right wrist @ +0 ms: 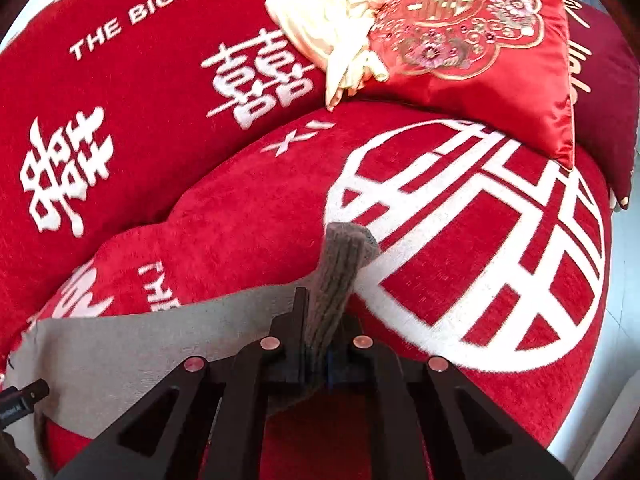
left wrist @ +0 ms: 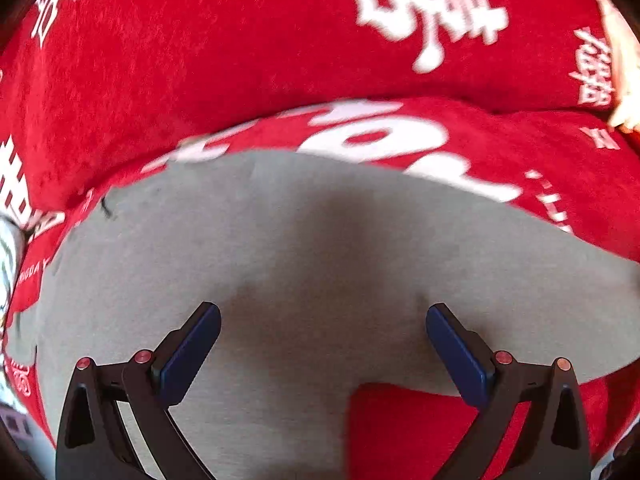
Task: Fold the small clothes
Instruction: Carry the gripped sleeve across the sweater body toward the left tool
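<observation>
Your left claw (left wrist: 323,350) hangs with its jaws spread wide above the grey garment (left wrist: 304,248), which lies flat on the red sofa cover (left wrist: 160,60). Your right claw (right wrist: 320,344) is clamped on the garment's ribbed cuff (right wrist: 340,276), lifting it upright.

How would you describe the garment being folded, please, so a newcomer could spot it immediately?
Start at the red plush sofa cover with white characters. On its seat lies a flat grey knit garment, with the open left gripper above it and the right gripper shut on its ribbed cuff. It is the only plain grey item; the cream cloth and embroidered satin cushion sit further back.
</observation>
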Demonstrator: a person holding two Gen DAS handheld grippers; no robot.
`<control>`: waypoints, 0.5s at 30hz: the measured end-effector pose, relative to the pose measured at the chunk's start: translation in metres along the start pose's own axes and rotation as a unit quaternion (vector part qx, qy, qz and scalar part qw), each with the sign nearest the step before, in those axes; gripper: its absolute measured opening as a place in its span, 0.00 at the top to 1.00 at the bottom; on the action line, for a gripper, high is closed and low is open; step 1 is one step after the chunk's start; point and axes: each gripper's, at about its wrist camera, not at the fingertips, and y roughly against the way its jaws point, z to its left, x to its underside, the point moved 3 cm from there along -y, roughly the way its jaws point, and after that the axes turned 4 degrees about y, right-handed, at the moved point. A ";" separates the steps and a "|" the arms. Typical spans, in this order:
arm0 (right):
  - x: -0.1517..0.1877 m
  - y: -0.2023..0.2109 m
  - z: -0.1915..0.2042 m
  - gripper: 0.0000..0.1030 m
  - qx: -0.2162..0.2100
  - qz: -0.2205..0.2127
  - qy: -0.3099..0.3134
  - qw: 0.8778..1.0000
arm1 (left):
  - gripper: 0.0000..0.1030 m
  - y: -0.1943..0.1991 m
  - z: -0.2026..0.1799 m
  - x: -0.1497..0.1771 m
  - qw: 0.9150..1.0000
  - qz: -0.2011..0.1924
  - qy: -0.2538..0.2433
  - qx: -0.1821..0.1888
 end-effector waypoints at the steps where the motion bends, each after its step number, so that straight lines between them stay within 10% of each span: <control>1: 0.000 0.000 0.000 0.93 -0.003 0.001 -0.002 1.000 | 0.00 -0.003 0.005 0.002 1.000 0.007 0.001 0.000; 15: -0.019 0.058 0.055 0.93 -0.080 -0.041 0.003 0.996 | 0.00 0.008 0.090 0.036 0.998 0.009 0.056 0.033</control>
